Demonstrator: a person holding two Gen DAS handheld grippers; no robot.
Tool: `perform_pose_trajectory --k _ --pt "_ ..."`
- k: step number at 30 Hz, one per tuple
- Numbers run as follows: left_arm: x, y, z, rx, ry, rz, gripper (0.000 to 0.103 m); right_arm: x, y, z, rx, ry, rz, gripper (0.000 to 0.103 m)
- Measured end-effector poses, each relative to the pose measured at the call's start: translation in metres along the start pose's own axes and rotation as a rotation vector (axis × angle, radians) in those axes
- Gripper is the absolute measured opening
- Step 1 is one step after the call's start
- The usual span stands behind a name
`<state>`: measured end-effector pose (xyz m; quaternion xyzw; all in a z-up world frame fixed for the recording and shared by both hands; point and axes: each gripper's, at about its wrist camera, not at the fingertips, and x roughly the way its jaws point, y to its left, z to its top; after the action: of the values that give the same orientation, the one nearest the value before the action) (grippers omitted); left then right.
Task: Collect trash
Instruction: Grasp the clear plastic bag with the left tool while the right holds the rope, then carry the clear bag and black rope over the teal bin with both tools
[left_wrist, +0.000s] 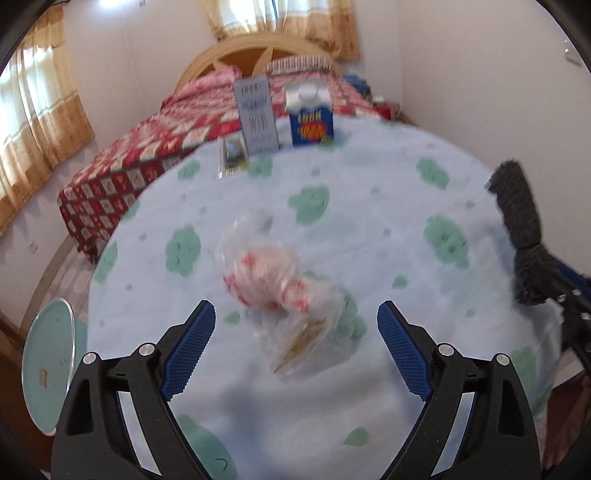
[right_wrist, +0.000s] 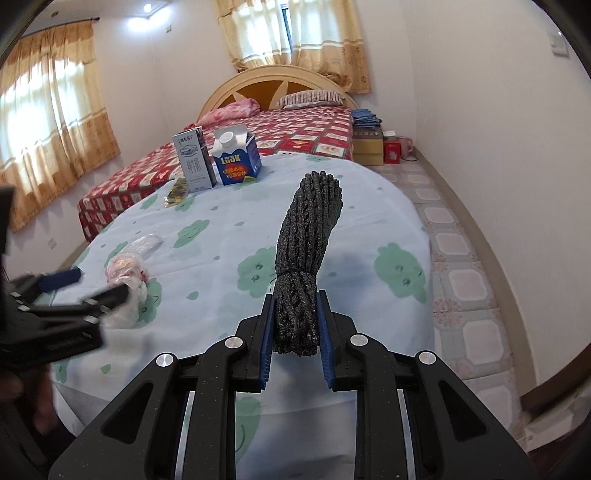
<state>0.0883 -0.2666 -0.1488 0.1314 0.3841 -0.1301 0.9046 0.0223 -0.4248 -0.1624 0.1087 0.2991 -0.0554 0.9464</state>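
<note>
Your right gripper (right_wrist: 295, 325) is clenched on a dark grey bundle of netting (right_wrist: 306, 251), its blue pads pressing the lower end from both sides. The bundle stands up and away from the jaws, above the table (right_wrist: 369, 206) with its pale blue cloth printed with green clouds.

Your left gripper (left_wrist: 295, 332) is released, jaws spread wide with nothing between the pads. Just ahead of its fingertips, and lying roughly on the line between them, is a crumpled clear plastic bag (left_wrist: 280, 291) with red-and-white wrapping inside; it rests on the cloth, apart from both pads. The left wrist view is blurred, so finer detail of the bag cannot be told.

At the far edge of the table stand a grey carton (right_wrist: 195, 160) and a blue carton (right_wrist: 238, 158) with a white cap, just beside each other, well apart from both grippers. A small yellowish wrapper (right_wrist: 176, 195) lies on the cloth near the grey carton. Beyond the table is a bed (right_wrist: 295, 136) with a red patterned cover.
</note>
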Motion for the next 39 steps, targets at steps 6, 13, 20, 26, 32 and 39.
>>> perform_pose_trajectory --k 6,13,20,26,32,39 --pt "0.007 0.024 -0.014 0.01 0.032 0.024 0.074 0.002 0.017 -0.006 -0.029 -0.014 0.051 0.023" --pt "0.006 0.042 -0.016 0.001 0.051 -0.064 0.018 0.004 0.037 -0.009 -0.067 -0.008 0.078 0.023" --pt "-0.003 0.054 -0.015 -0.007 0.028 -0.081 0.004 0.006 0.049 -0.014 -0.092 -0.005 0.09 0.023" --pt "-0.022 0.065 -0.013 0.015 -0.019 -0.051 0.004 0.002 0.052 -0.015 -0.096 -0.018 0.091 0.023" --pt "-0.05 0.097 -0.014 0.02 -0.074 0.004 0.004 -0.001 0.063 -0.012 -0.112 -0.029 0.106 0.023" --pt "-0.068 0.135 -0.023 -0.001 -0.099 0.056 0.004 0.004 0.084 -0.003 -0.153 -0.032 0.119 0.022"
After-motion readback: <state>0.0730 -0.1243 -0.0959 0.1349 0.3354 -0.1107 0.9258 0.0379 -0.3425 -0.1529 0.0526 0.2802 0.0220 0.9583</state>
